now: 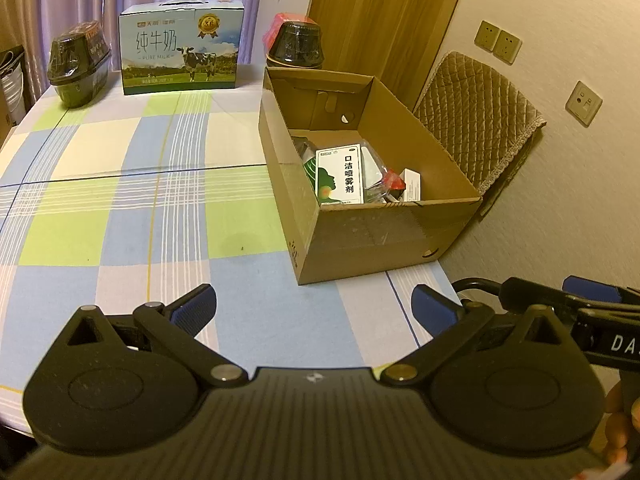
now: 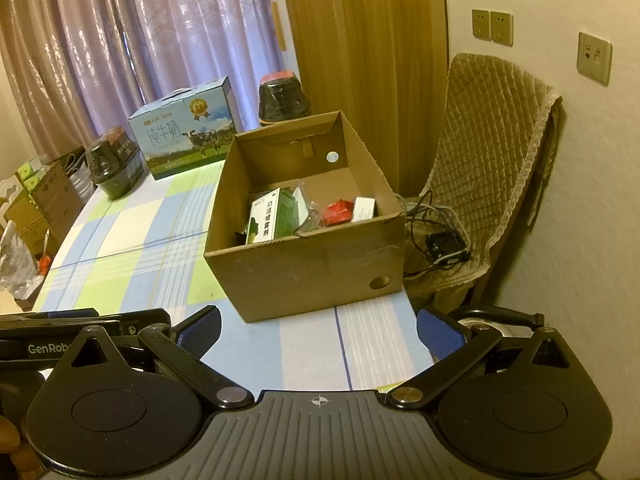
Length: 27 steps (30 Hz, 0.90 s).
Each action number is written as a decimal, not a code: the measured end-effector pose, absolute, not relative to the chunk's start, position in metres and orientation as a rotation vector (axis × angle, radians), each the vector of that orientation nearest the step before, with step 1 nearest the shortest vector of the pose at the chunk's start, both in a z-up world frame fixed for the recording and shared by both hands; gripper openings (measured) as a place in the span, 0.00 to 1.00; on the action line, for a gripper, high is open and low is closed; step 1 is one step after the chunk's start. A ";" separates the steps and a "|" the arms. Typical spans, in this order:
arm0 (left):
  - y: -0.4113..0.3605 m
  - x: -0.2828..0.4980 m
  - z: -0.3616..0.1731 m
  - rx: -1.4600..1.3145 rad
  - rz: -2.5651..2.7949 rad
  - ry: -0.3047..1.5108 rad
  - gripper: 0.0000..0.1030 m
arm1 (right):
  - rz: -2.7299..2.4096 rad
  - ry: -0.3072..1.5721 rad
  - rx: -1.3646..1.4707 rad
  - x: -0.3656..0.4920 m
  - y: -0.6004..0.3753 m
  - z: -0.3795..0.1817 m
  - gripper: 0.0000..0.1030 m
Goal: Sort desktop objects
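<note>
**Both grippers spread, box contents partly hidden**

Cardboard box (image 1: 360, 236) sits at the checked tablecloth's (image 1: 120, 216) right edge; its near wall hides the lower contents. Visible: green-white spray carton (image 1: 339, 176), something red (image 2: 338, 212), crinkled clear plastic. Left gripper (image 1: 314, 308) and right gripper (image 2: 318, 328): blue pads wide apart, empty.

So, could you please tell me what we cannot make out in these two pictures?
- Cardboard box contents: in both views its near wall hides the lower items; only the green-and-white spray carton and a red item show clearly.
- Small print on the milk carton: too small, both views.
- Right gripper in the left wrist view: cut off by the right edge.
- Black device on the chair: too small to identify.
</note>
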<state>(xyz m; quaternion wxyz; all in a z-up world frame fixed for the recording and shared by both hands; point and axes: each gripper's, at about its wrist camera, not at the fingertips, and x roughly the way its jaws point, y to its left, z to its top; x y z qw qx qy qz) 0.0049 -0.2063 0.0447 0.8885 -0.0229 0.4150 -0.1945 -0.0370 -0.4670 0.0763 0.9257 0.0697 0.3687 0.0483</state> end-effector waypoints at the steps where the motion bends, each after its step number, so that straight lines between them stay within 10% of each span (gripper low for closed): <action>1: -0.206 0.005 0.045 -0.047 -0.404 0.862 0.99 | 0.099 0.756 0.143 -0.037 -0.467 0.076 0.98; 27: -0.208 0.004 0.047 -0.053 -0.407 0.858 0.99 | 0.101 0.752 0.135 -0.038 -0.463 0.079 0.98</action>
